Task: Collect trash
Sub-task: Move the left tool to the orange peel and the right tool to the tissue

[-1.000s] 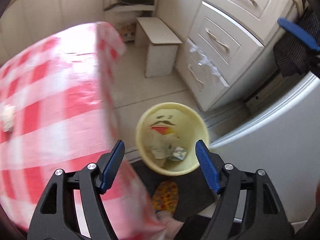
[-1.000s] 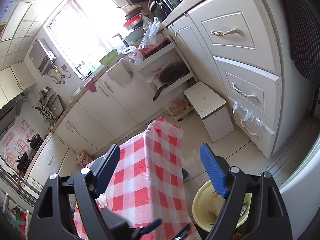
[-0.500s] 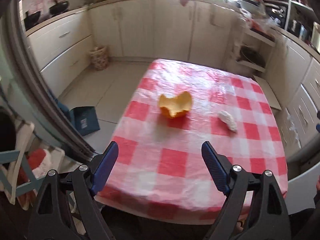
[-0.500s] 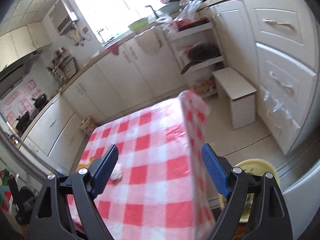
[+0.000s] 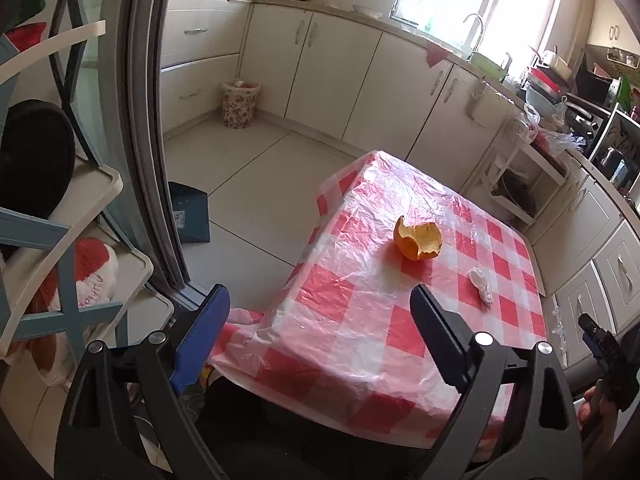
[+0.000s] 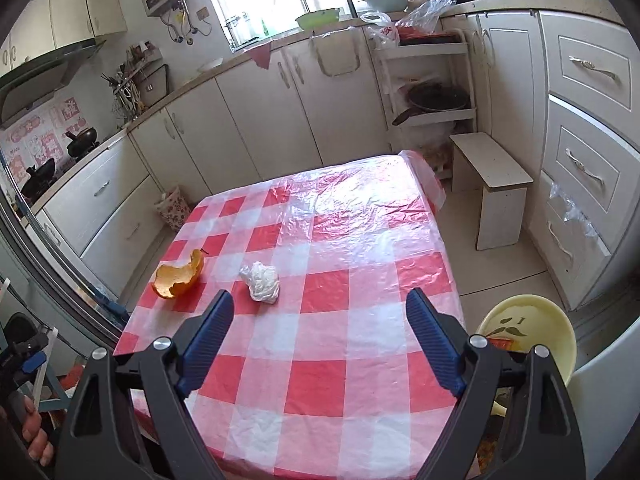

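An orange peel (image 5: 418, 241) and a crumpled white tissue (image 5: 481, 285) lie on a table with a red-and-white checked cloth (image 5: 360, 320). My left gripper (image 5: 320, 340) is open and empty above the table's near left corner. In the right wrist view the peel (image 6: 179, 277) and the tissue (image 6: 262, 282) lie at the table's left side. My right gripper (image 6: 320, 344) is open and empty above the near part of the table (image 6: 320, 360). A yellow trash bucket (image 6: 532, 330) stands on the floor to the table's right.
Cream kitchen cabinets (image 6: 260, 120) run along the far wall and drawers (image 6: 592, 140) along the right. A small white stool (image 6: 494, 188) stands past the table's far right corner. A floral bin (image 5: 240, 104) and a teal dustpan (image 5: 190, 216) are on the floor at left.
My left gripper swung from above the yellow bucket to the table and now looks over the peel and tissue. My right gripper tilted down toward the table.
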Tool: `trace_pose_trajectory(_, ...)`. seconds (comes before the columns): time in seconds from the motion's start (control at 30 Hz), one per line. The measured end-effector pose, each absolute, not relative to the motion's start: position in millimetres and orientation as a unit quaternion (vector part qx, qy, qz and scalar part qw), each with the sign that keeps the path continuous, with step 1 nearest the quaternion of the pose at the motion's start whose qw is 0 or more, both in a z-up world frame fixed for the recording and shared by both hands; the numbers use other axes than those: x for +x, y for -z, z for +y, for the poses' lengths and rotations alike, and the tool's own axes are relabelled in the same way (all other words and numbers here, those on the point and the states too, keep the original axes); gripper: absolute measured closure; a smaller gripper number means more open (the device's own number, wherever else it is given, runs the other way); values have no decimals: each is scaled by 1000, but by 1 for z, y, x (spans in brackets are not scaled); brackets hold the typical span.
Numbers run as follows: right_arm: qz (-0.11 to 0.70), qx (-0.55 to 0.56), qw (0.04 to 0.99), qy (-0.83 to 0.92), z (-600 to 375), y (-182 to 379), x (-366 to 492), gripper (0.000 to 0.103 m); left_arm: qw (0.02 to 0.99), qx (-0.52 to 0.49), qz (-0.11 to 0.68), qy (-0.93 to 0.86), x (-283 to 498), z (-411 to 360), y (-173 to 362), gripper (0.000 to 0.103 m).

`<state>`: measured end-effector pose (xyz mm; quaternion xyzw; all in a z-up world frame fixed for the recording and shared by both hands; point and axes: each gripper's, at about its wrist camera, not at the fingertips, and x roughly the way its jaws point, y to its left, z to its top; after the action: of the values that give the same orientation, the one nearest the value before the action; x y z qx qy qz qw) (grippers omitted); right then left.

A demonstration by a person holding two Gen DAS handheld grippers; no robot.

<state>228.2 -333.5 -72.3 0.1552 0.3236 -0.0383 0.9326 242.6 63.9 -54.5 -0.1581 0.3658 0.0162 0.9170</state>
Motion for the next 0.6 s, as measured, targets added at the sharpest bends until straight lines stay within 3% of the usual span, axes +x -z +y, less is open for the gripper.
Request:
trace_pose_trajectory(0.43, 332, 143, 931, 54, -336, 81, 227, 14, 932, -90, 352, -9, 235, 42, 46, 11)
trace_pose_trajectory(0.6, 342, 111, 932, 33, -321, 83, 238, 14, 918, -72, 390, 4, 264, 27, 53, 8)
